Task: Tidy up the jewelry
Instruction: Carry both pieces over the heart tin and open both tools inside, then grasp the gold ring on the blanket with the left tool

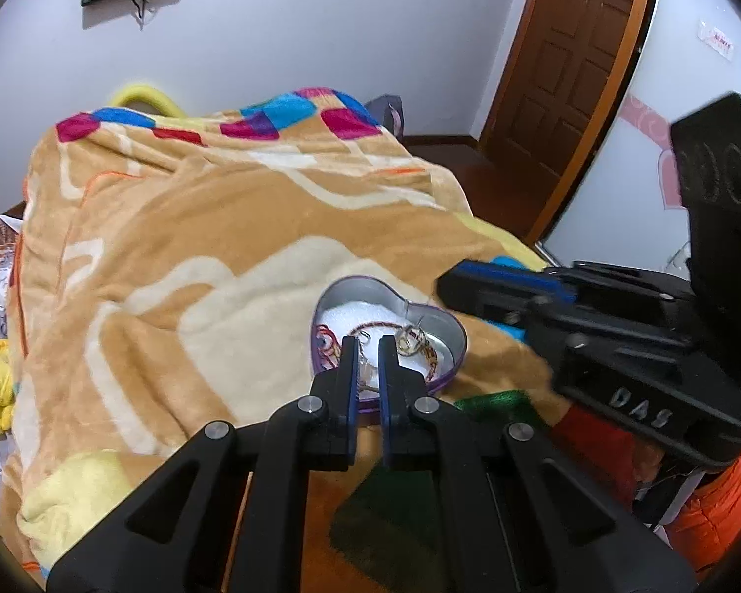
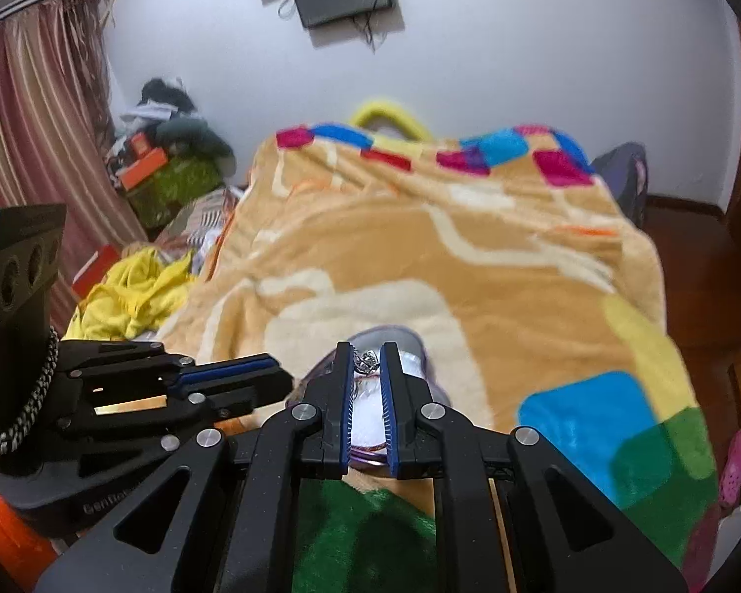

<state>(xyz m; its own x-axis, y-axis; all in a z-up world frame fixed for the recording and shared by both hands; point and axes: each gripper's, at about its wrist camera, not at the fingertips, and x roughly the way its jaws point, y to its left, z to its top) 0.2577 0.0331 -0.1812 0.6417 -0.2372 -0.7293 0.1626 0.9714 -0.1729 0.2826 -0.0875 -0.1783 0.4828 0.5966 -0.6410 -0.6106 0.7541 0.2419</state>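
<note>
Right wrist view, right gripper [image 2: 368,360] over heart tin [image 2: 415,346], fingers pinching silver jewelry [image 2: 365,360], left gripper [image 1: 368,351] nearly closed, grasp unclear

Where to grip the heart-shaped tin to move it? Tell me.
Grip the heart-shaped tin by its thin upright rim on the rounded right lobe, coming from above, one finger inside and one outside. The wall stands vertical there, and the jewelry lies lower inside.

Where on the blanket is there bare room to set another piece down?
The blanket lies bare left of and beyond the heart-shaped tin, up to the coloured squares. It is crowded at the tin: left gripper over it, right gripper at its right rim, jewelry inside.
</note>
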